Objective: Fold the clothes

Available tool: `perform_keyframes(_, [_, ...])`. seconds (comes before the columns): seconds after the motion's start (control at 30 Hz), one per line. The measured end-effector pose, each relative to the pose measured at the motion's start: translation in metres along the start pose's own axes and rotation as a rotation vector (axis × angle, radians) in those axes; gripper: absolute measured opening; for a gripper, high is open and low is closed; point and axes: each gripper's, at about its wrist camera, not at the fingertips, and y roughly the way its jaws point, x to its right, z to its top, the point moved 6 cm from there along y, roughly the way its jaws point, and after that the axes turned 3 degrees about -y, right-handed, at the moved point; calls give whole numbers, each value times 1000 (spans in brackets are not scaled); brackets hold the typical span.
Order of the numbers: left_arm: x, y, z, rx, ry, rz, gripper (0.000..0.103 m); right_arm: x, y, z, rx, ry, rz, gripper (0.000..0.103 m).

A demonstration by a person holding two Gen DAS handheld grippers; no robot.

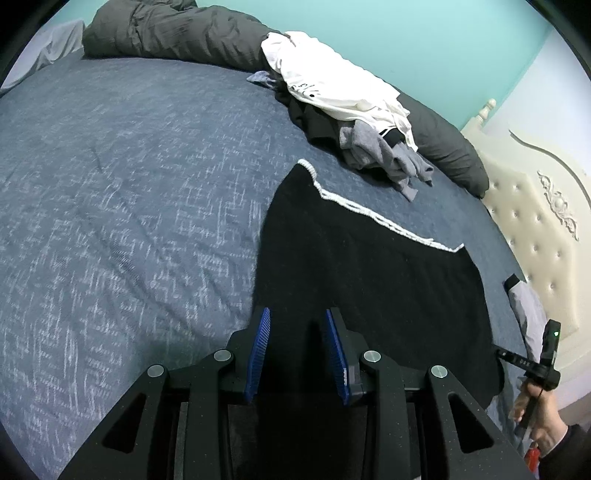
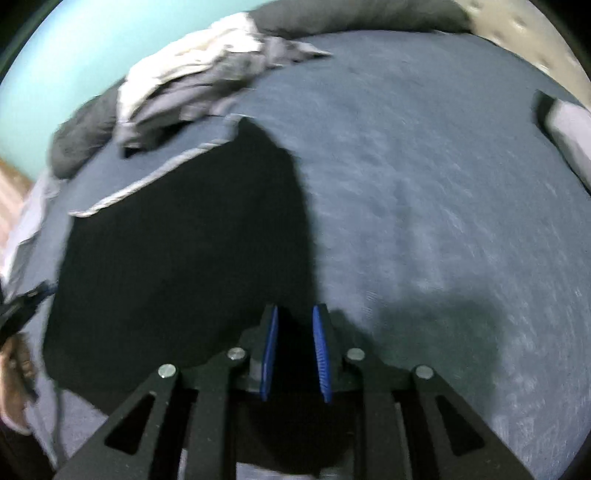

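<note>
A black knit garment (image 1: pixel 369 266) with a white trimmed edge (image 1: pixel 373 216) lies spread flat on the blue bedspread (image 1: pixel 129 184). My left gripper (image 1: pixel 297 317) hangs over its near left edge, blue pads apart, holding nothing. In the right wrist view the same garment (image 2: pixel 177 251) fills the left half. My right gripper (image 2: pixel 295 314) sits over its near right corner, jaws partly open; whether cloth lies between them is unclear. The right gripper's side (image 1: pixel 546 354) and the hand holding it show at the left view's right edge.
A pile of white, grey and black clothes (image 1: pixel 351 110) lies beyond the garment, also in the right wrist view (image 2: pixel 192 85). A dark grey duvet (image 1: pixel 177 33) runs along the far side. A cream tufted headboard (image 1: pixel 535 229) stands at the right. A grey cloth (image 2: pixel 569 133) lies near it.
</note>
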Motion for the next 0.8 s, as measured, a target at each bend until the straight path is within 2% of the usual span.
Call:
perform_keyframes(0.1, [-3, -10, -5, 6, -15, 0, 34, 13, 5, -17, -26, 34, -24, 19])
perform_keyframes(0.13, [-4, -13, -6, 9, -21, 0, 34, 15, -3, -15, -3, 39, -44, 19])
perform_keyframes(0.23, [-5, -26, -14, 14, -30, -5, 34, 2, -24, -12, 49, 11, -3, 19])
perform_keyframes(0.33, [-9, -38, -26, 14, -39, -5, 34, -21, -32, -16, 46, -23, 52, 19])
perform_keyframes(0.47, [-14, -52, -44, 9, -54, -6, 35, -67, -35, -30, 7, -60, 152, 19])
perform_keyframes(0.6, [-13, -61, -66, -13, -46, -14, 36, -134, -30, -52, -25, -147, 224, 19])
perform_keyframes(0.8, [-25, -66, -85, -38, -47, -15, 37, -206, -15, -84, -54, -181, 281, 19])
